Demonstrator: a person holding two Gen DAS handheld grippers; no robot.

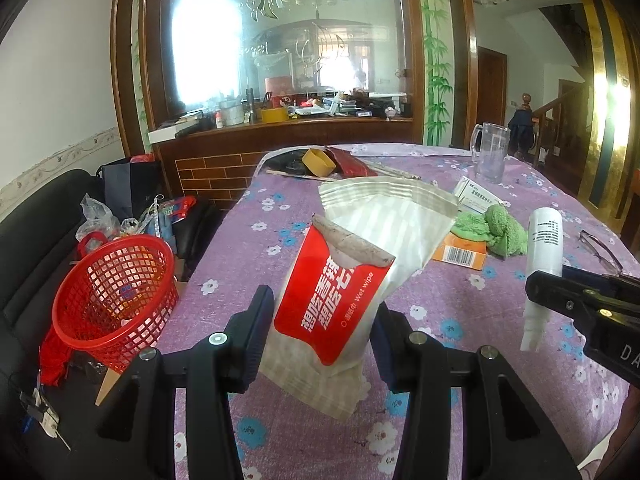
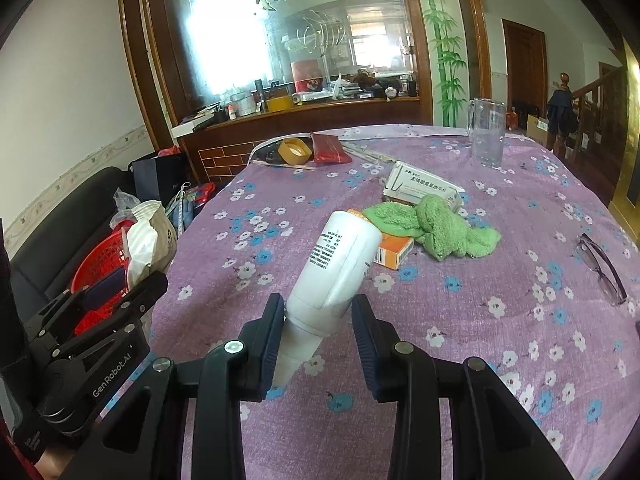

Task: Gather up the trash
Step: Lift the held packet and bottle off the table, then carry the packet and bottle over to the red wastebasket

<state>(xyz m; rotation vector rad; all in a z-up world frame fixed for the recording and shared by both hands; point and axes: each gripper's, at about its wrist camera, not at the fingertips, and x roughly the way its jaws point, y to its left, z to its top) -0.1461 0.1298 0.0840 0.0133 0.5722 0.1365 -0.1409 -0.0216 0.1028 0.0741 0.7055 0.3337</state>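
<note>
Purple flowered cloth (image 2: 460,320) covers the table, with a mirrored wooden sideboard behind it and a dark sofa along the left edge. Both tools are loaded. The left gripper (image 1: 320,320) is clamped on a crumpled wet wipe packet (image 1: 340,280), red label facing the camera and its torn top flaring upward; it is lifted clear of the cloth near the table's left edge, probably because the red basket (image 1: 116,296) sits just beside and below that edge, tilted with its mouth open toward the table. That basket looks like the collecting bin. The right gripper (image 2: 320,340) pinches a white bottle (image 2: 336,276) low on its narrow neck, so the body leans up and away from the jaws, raised off the cloth as well. Each hand carrying one piece suggests a single trip to the basket. Left on the table, well apart from the grippers, are a green towel (image 2: 436,228) draped over an orange box (image 2: 394,254), a white medicine box (image 2: 420,186), spectacles (image 2: 604,268) and a clear jug (image 2: 486,132); which of these count as trash cannot be told
</note>
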